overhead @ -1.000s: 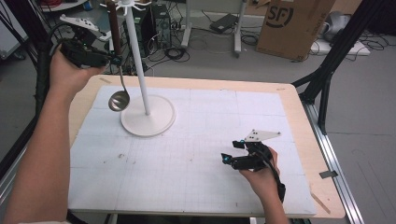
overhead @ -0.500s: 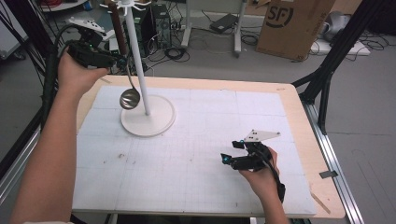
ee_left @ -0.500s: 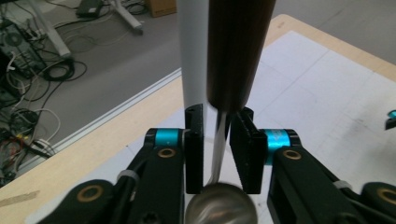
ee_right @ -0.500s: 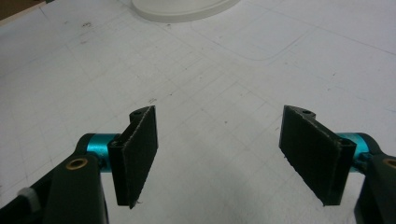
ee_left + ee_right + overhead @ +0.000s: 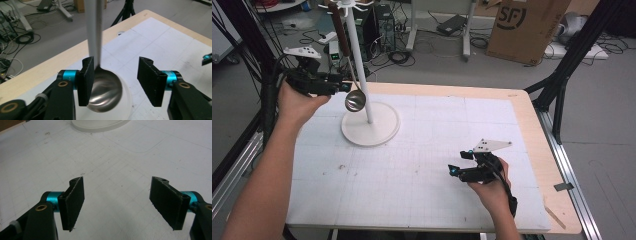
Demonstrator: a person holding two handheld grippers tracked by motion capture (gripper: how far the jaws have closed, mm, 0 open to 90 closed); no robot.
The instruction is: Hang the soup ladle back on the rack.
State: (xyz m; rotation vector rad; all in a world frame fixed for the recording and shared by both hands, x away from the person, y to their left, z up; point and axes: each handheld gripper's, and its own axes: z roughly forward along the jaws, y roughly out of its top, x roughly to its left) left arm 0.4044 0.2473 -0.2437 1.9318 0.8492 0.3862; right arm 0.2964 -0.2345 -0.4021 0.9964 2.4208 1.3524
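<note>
Ladle point(image 5: 106, 93) bowl: polished metal, glossy; handle dark wood at upper left of frame. Stand point(image 5: 371, 122): smooth white, matt. Worktop point(image 5: 522, 107): pale wood edge under white gridded mat, scuffed. Left claw point(image 5: 120, 80) pads: matt black, rough.

Two grippers – left gripper point(image 5: 343, 87), right gripper point(image 5: 454, 171) – one ladle point(image 5: 354, 100), one white stand point(image 5: 371, 122), one table point(image 5: 532, 130), one cardboard box point(image 5: 524, 22).

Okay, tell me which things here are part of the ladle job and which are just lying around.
In the job:
- shiny metal ladle with brown handle, hanging on the stand
- white pole stand with round base
- left gripper, jaws just opened, ladle bowl between them

Lying about:
- brown cardboard box on the floor
- black floor cables
- right gripper, open over the white mat
</note>
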